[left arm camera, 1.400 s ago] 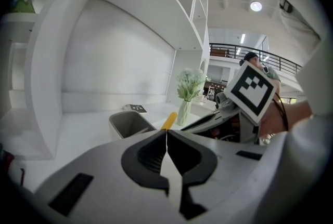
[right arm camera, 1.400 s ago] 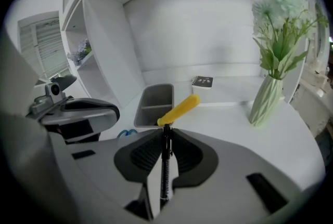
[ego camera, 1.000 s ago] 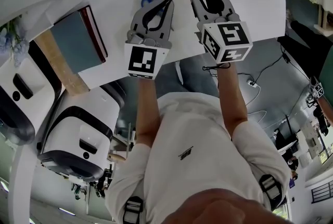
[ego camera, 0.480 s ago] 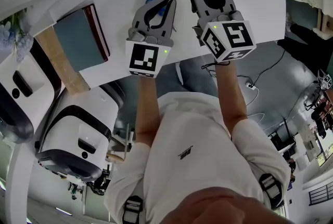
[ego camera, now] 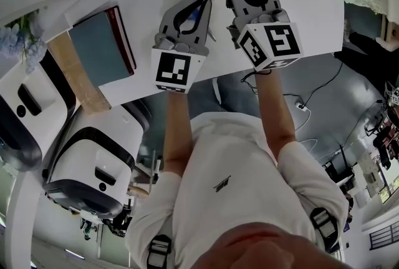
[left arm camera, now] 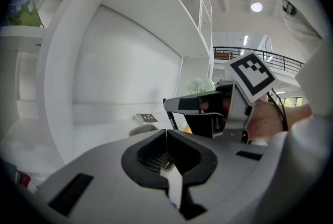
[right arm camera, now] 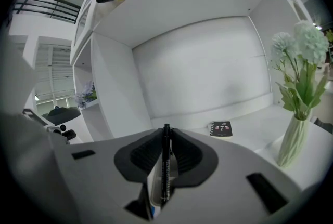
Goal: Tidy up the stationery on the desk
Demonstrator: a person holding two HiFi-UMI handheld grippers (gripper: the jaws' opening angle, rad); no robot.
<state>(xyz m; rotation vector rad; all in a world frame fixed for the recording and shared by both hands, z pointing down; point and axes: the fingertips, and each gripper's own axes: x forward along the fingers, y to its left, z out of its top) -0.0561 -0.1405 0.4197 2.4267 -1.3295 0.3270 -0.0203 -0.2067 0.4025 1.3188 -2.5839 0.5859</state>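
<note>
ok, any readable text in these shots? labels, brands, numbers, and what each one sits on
No text here is legible.
Shirt: small dark chest print, too small to read.
Pen in the right gripper: pale print along the barrel, blurred.
Notebook on the shelf: light marks on a dark cover, too small to read.
Marker cube on each gripper: black-and-white coded squares, no letters or numbers.
</note>
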